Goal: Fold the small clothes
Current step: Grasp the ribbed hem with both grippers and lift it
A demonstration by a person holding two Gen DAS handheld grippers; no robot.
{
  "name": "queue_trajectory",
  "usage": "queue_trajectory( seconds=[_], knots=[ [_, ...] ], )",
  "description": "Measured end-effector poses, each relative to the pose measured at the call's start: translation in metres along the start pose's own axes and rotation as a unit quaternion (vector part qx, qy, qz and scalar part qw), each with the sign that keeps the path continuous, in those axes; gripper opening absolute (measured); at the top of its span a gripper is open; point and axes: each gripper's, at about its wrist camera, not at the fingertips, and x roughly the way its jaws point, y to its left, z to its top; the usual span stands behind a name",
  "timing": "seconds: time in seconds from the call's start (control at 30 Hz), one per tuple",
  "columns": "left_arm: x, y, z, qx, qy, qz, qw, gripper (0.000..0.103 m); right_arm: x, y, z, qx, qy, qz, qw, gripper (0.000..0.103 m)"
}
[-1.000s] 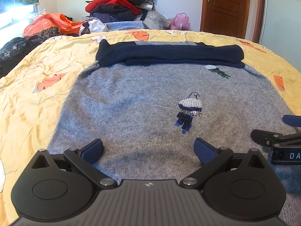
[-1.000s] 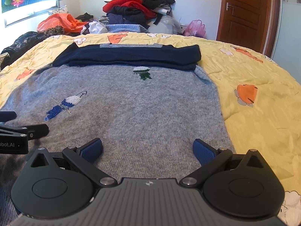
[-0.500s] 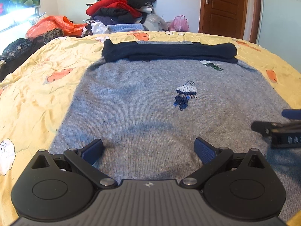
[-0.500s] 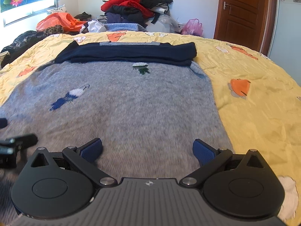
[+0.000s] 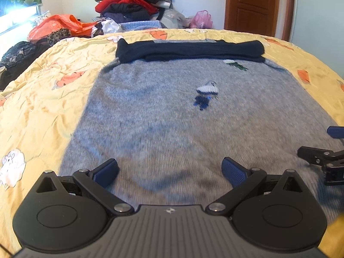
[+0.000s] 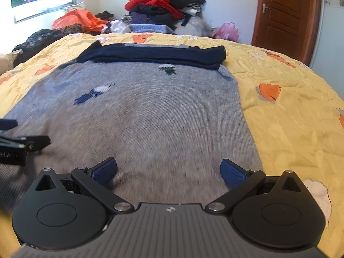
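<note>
Left gripper [image 5: 169, 173] and right gripper [image 6: 168, 172] hovering spread wide, gripping nothing. Grey sweater [image 5: 172, 124] lying flat ahead of both on yellow bed [image 6: 290, 116], navy sleeves [image 5: 189, 50] folded across far end. Clothes heap [image 6: 163, 4] and wooden door [image 6: 286, 10] standing beyond.

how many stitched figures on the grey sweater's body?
2 visible. A blue-and-white figure sits mid-panel on the grey sweater; a green-and-white figure lies farther up, just below the folded navy sleeves. More may be hidden under those sleeves.
</note>
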Motion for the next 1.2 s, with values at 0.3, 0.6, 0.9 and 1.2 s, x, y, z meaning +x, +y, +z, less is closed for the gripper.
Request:
queue_trajectory(
  seconds=[0.3,0.6,0.9,1.2],
  knots=[
    [-0.023,0.005,-0.017,0.021,0.003,-0.014,0.9997,0.103,-0.035,-0.009,-0.028,-0.023,-0.002,0.030,0.999,0.103],
    [-0.045,0.021,-0.035,0.047,0.022,-0.034,0.9981,0.103,-0.056,-0.019,-0.042,-0.047,0.019,0.056,0.997,0.103],
    [-0.055,0.023,-0.038,0.050,0.029,-0.030,0.9979,0.103,-0.065,-0.019,-0.044,-0.059,0.025,0.056,0.996,0.102],
    [-0.061,0.068,-0.042,-0.066,0.062,-0.039,0.9952,0.103,-0.079,-0.080,-0.048,0.052,0.070,0.055,0.995,0.103]
  ],
)
